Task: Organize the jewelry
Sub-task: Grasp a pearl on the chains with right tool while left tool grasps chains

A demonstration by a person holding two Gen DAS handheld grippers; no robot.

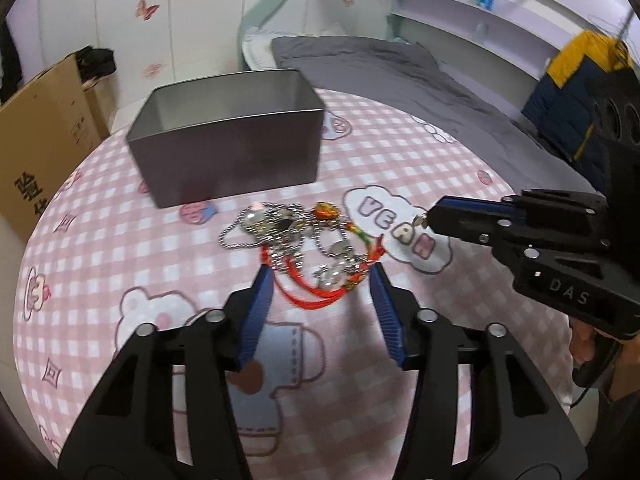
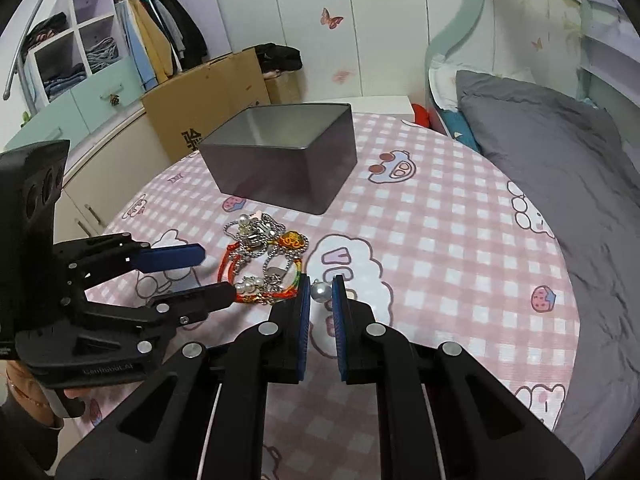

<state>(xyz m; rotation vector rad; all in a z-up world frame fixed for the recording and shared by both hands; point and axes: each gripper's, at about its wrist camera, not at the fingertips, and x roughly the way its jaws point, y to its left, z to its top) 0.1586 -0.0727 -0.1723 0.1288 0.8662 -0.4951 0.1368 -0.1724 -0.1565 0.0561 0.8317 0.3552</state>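
A tangled pile of jewelry, with silver chains, red cords, pearls and a colourful bracelet, lies on the pink checked tablecloth. Behind it stands an open grey metal tin, which looks empty. My left gripper is open, with its blue pads on either side of the pile's near edge. Just right of the pile, my right gripper is shut on a single pearl piece.
A cardboard box stands past the table's left edge. A bed with grey bedding borders the far and right side. Open wardrobe shelves with clothes are at the back left. A person's hand grips the right tool.
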